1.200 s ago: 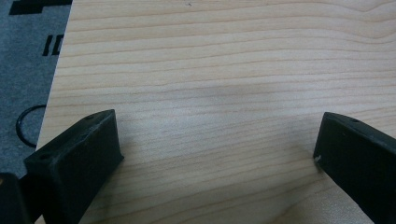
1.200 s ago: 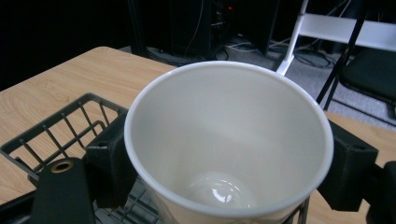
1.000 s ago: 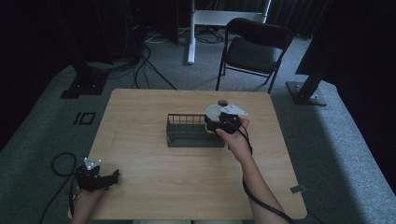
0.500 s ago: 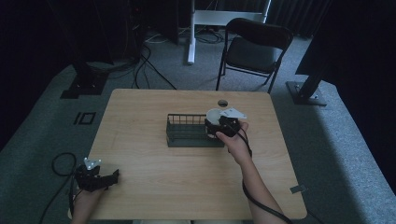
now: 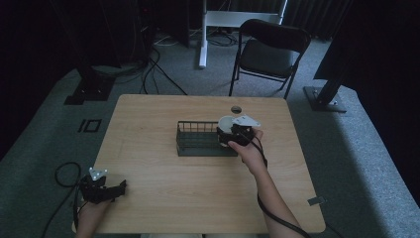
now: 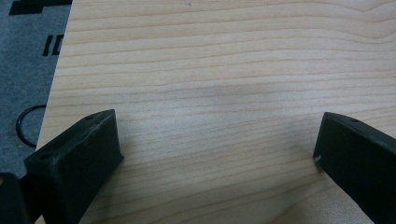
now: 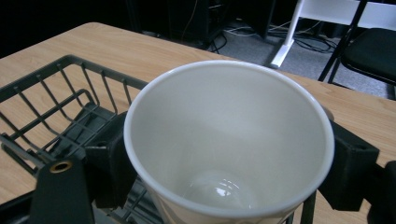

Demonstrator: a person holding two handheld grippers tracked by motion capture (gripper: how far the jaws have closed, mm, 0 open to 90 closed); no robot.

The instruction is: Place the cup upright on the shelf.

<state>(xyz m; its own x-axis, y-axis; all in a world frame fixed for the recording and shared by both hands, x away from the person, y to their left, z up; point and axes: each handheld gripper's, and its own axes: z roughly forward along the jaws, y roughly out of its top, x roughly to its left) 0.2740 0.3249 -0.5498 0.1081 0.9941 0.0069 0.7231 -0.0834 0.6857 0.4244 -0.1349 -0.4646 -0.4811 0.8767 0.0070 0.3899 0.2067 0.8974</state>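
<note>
From the high view, the right gripper [image 5: 232, 135] holds a white cup [image 5: 226, 124] over the right end of the dark wire rack [image 5: 198, 140] at the middle of the wooden table [image 5: 148, 124]; a folding chair [image 5: 267, 49] stands beyond the far edge, and the left gripper [image 5: 116, 189] rests near the front left corner. In the left gripper view, its jaws stand wide apart over bare tabletop [image 6: 210, 70]. In the right gripper view, the jaws clamp the cup [image 7: 229, 135] on both sides, the rack's wires [image 7: 60, 107] just beside and below it.
</note>
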